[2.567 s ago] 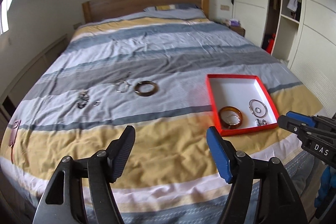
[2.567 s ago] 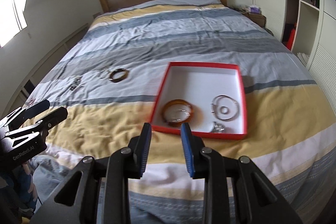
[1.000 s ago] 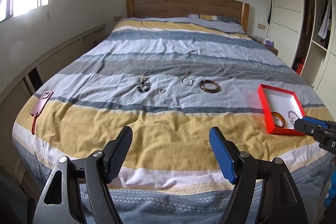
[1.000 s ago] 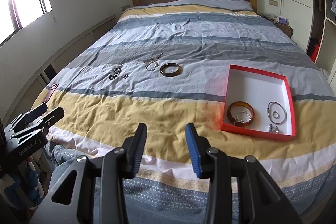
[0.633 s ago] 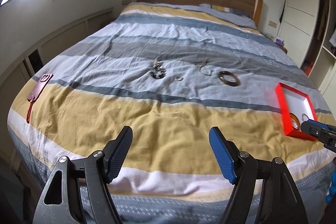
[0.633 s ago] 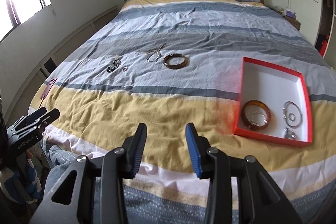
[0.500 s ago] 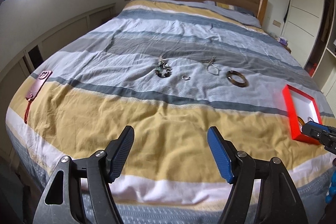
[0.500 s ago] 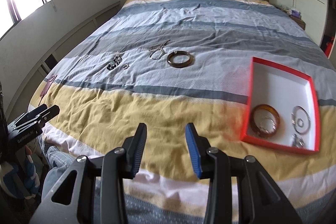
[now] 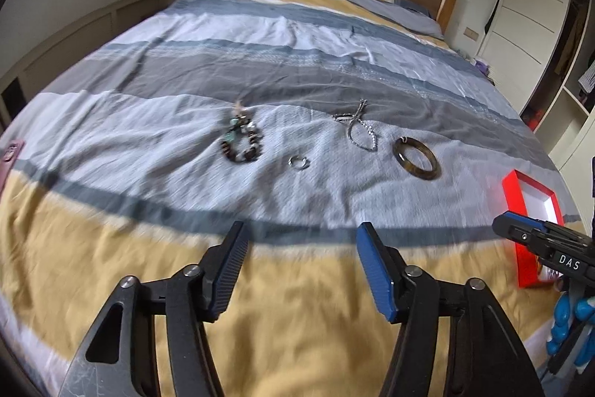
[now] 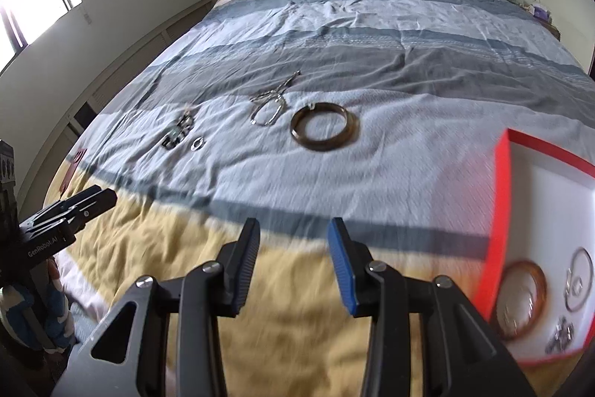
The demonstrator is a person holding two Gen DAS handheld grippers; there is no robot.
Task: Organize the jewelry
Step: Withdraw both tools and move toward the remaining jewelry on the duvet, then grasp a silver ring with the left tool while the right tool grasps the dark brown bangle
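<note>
The bed (image 9: 297, 69) carries everything. The red box (image 10: 505, 203), my landmark, already holds some pieces; left of it lie the bangle (image 10: 324, 131), chain (image 10: 268, 105), beads (image 9: 241, 144) and ring (image 9: 299, 162), awaiting sorting. Both my tools, left (image 9: 299, 270) and right (image 10: 293, 263), hover level, agape, empty.

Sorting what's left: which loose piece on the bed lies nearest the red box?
The dark brown bangle; the chain, small ring and beaded bracelet lie farther from the red box.
</note>
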